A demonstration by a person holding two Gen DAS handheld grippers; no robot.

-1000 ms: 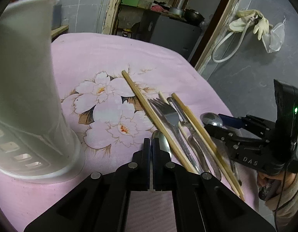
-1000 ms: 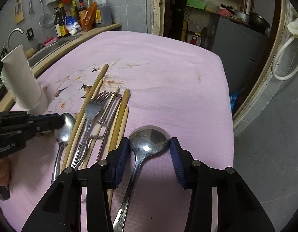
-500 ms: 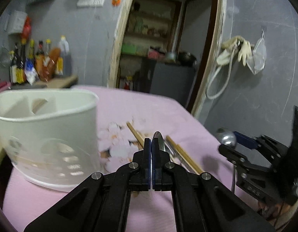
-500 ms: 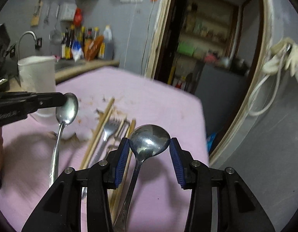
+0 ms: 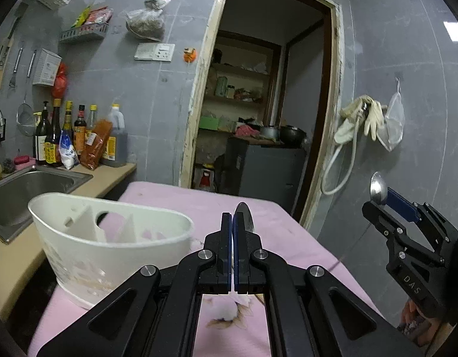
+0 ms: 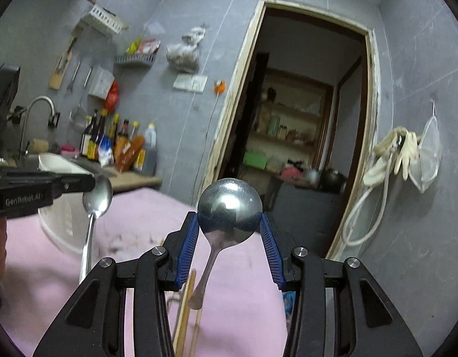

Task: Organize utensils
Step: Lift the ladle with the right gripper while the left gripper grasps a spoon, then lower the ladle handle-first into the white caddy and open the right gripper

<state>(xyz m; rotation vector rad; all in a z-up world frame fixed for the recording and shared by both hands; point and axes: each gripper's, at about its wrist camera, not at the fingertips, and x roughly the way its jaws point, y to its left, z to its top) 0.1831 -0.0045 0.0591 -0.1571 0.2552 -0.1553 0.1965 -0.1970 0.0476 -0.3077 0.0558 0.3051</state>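
My left gripper (image 5: pixel 231 223) is shut on a small metal spoon (image 5: pixel 244 215), held edge-on with the bowl up; in the right wrist view this small spoon (image 6: pixel 97 197) hangs handle-down from the left gripper (image 6: pixel 92 184). My right gripper (image 6: pixel 230 226) is shut on a large round metal spoon (image 6: pixel 229 208), bowl between the blue pads (image 6: pixel 187 247), handle hanging down; the large spoon also shows at the right of the left wrist view (image 5: pixel 377 189). A white divided utensil holder (image 5: pixel 110 238) stands on the pink cloth to the left of the left gripper. Both spoons are raised above the table.
Wooden chopsticks (image 6: pixel 185 312) and other utensils lie on the pink flowered tablecloth (image 5: pixel 273 223) below the right gripper. A steel sink (image 5: pixel 23 190) and counter with bottles (image 5: pixel 77 136) lie left. A doorway (image 5: pixel 258 119) is behind the table's far edge.
Both grippers have lifted higher and tilted up with their spoons. The table and the remaining utensils have dropped low in both views, and the holder now sits lower left.
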